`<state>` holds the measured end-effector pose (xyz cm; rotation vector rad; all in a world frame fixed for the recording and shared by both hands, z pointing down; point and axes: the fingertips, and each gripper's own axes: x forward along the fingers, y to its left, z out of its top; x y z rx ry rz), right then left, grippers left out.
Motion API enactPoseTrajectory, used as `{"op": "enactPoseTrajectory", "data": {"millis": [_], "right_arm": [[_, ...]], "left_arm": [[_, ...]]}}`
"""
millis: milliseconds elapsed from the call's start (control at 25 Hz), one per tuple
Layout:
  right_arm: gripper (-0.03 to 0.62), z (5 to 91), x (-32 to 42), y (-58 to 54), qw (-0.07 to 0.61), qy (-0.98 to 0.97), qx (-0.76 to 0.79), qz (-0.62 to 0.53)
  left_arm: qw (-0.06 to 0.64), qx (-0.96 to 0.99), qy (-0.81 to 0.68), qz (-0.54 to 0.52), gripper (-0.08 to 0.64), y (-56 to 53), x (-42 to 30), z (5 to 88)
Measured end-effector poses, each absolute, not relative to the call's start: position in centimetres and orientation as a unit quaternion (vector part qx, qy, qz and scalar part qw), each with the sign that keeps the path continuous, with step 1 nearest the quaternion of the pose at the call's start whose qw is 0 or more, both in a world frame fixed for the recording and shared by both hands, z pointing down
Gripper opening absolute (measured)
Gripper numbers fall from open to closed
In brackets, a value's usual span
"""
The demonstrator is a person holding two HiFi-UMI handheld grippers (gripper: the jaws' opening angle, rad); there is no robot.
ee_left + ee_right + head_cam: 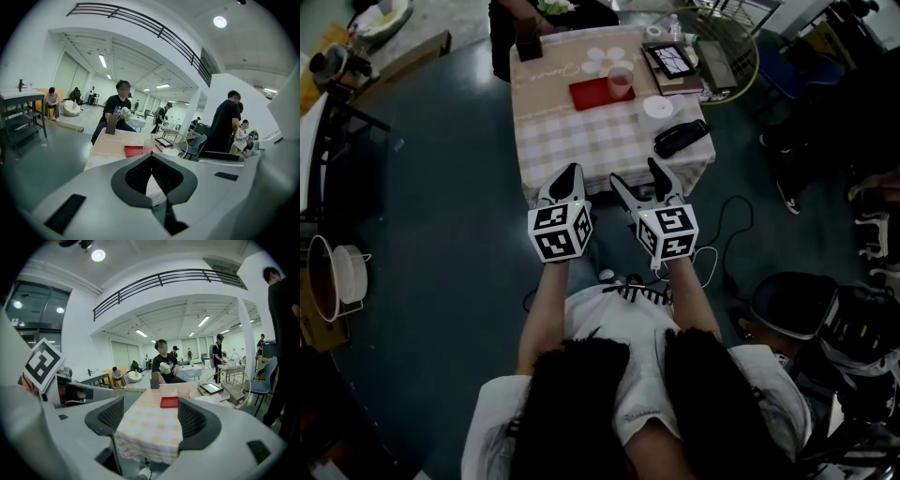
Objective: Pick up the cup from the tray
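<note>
Dark floor [441,206] takes most of the head view, and the whole picture is dim, so small things are hard to read. At the far left edge a white pot [347,275] stands in a wire holder, next to a darker vessel that the frame cuts off.

The left tongs [570,173] are held in the air before the near edge of the surface [572,141] and do not touch it. In the left gripper view their tips are pressed together and nothing is between them.

The surface carries a checked cloth. At its far part, well apart from both tongs, lies the red tray [592,94]. The cup [621,82], pale and half transparent, stands upright on the right end of the tray. Whether something is inside the cup I cannot tell. Behind the tray are some white round pieces [605,56], too small to identify. A person [525,23] is at the far end, cut off by the top of the frame.

The right tongs [635,172] hang just beside the left ones, with jaws wide apart and empty. In the right gripper view only the cloth and the far tray are seen between them.

To the right of the tray lie a white round thing [657,106], a black object [682,137] near the edge whose kind is not clear, and a stack [673,62] with a dark framed screen on top.
</note>
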<state>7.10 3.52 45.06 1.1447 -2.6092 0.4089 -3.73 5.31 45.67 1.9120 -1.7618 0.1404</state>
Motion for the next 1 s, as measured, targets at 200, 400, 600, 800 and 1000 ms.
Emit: {"op": "enactPoseTrajectory", "data": {"millis": [200, 400, 600, 800, 1000], "right_arm": [[0.348, 45.1, 6.2, -0.7, 0.129, -0.893, 0.405, 0.150], [0.351, 44.6, 4.7, -4.1, 0.123, -0.890, 0.410, 0.155], [0.354, 45.4, 3.8, -7.1, 0.125, -0.882, 0.423, 0.167], [0.371, 46.2, 3.3, -9.9, 0.135, -0.870, 0.442, 0.172], [0.380, 46.4, 2.7, -12.3, 0.138, -0.858, 0.463, 0.175]], "left_arm": [[0.265, 0.714, -0.646, 0.054, 0.006, 0.7, -5.0, 45.1], [0.264, 0.721, -0.638, 0.058, 0.006, -3.1, -6.2, 44.5], [0.272, 0.728, -0.625, 0.069, 0.006, -6.1, -6.9, 45.2], [0.279, 0.736, -0.612, 0.076, 0.006, -8.8, -7.6, 45.8], [0.280, 0.749, -0.595, 0.082, 0.006, -11.0, -8.6, 46.0]]}}
